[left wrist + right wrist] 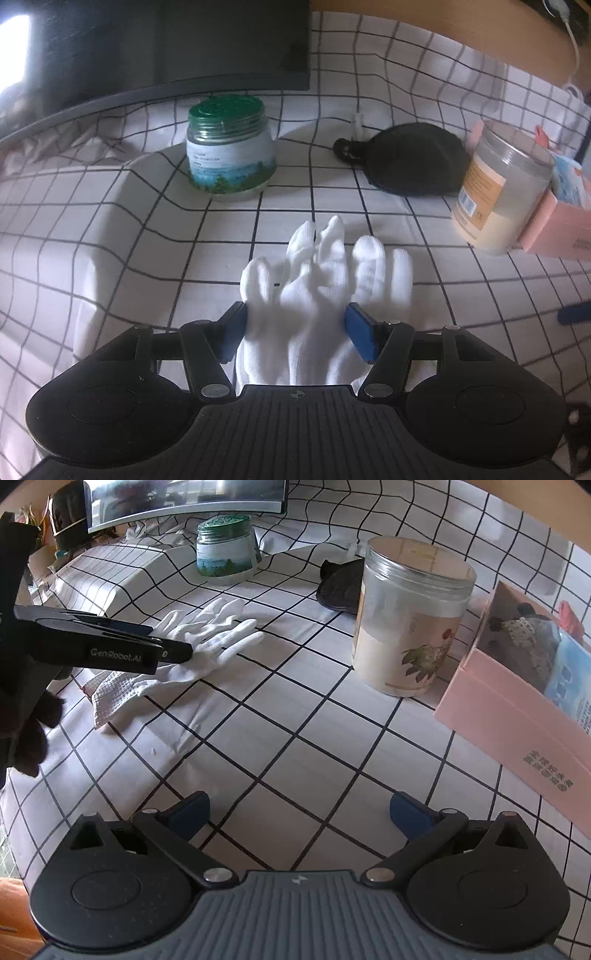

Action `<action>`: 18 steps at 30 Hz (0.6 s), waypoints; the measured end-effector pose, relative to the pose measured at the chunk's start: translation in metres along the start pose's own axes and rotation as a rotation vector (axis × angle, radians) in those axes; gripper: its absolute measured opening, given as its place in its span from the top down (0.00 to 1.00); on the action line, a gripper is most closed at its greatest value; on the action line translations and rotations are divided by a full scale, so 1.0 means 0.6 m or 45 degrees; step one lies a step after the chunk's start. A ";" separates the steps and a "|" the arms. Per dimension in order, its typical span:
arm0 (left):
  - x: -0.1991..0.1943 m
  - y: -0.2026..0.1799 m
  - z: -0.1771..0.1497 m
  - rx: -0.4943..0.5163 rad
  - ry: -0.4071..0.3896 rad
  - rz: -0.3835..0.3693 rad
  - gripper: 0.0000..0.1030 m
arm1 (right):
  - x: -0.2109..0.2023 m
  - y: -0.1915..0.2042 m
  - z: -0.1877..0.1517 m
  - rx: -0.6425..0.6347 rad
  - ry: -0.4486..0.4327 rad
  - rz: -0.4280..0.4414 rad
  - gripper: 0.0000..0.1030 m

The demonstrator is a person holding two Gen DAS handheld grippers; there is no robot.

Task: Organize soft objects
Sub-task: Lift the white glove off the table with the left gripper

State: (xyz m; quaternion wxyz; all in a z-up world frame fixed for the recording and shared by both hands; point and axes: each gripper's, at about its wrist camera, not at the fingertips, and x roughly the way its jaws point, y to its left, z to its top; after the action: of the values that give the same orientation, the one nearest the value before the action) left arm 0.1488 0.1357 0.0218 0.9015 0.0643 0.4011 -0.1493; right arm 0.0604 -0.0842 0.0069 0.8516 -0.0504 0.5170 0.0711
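White gloves (314, 291) are clamped by the left gripper (295, 332); the pink box's (517, 738) contents are seen only beside the wide-spread right gripper (299, 812).

White gloves pinned by the left gripper on a checked cloth

The right gripper (299, 814) is held wide apart above the checked tablecloth (280, 746). The white gloves (207, 638) are lain flat, clamped at the palm by the left gripper (177, 650). A clear jar (410, 616) is placed just beside a pink box (517, 716).
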 end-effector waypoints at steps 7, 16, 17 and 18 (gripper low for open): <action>-0.015 0.023 -0.014 -0.022 -0.036 -0.114 0.87 | -0.080 0.020 0.113 -0.124 -0.150 0.059 0.08; -0.055 0.089 -0.016 -0.259 -0.077 -0.182 0.87 | -0.041 -0.097 0.397 -0.228 -0.014 -0.075 0.08; -0.064 0.099 -0.016 -0.284 -0.090 -0.178 0.87 | -0.012 -0.124 0.415 -0.173 0.042 -0.116 0.08; -0.073 0.109 -0.017 -0.307 -0.102 -0.172 0.87 | 0.014 -0.144 0.426 -0.120 0.088 -0.132 0.08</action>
State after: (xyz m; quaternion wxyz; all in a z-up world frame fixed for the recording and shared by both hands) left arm 0.1351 0.2093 0.0472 0.9058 -0.0777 0.3832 -0.1630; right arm 0.3027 -0.1281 0.1184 0.8324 -0.1197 0.5388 0.0494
